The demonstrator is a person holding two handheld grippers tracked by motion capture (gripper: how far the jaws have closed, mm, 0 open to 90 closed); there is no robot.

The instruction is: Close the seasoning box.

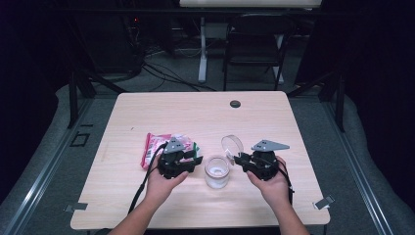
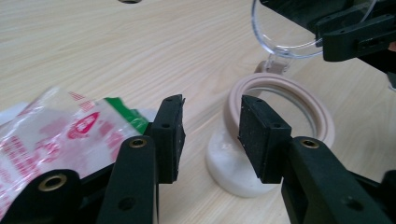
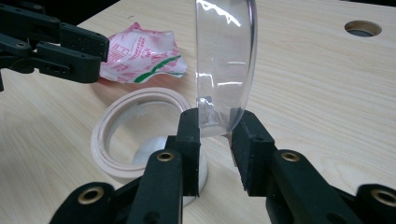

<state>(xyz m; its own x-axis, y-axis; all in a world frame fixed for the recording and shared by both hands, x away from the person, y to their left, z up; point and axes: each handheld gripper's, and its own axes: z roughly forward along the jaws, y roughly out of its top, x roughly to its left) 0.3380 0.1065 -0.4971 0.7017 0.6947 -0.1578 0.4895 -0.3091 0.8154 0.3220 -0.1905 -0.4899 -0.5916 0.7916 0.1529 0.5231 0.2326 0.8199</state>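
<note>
- Jar standing on the table near the front edge, between the two hands; already open, pale rim bare, something white lying at the bottom.
- Clear lid swung up on its hinge and standing nearly upright at about one o'clock of the jar in the high view.
- Right gripper set around the lid's lower edge, one pad against each face; apparently clamped on it, though how firmly is hard to judge.
- Left gripper with jaws apart and nothing between them, hovering just beside the jar at its nine o'clock, tips pointed at the rim.
- Judged from this: opening done, or very nearly so; likely left to do, steadying the jar with the free gripper and then filling it or taking something out, perhaps from the packet.
- Red, white and green packet lying crumpled at about ten o'clock of the jar, partly under the left gripper; untouched by either gripper for now.
- Round cable hole far off at twelve o'clock, well apart from the work.
- Folding chair and desk legs beyond the far edge, out of play.
- In the way: little. Upright lid leaning over the mouth from the one o'clock side, so access best from nine o'clock; packet close enough to be nudged by the left hand.
</note>
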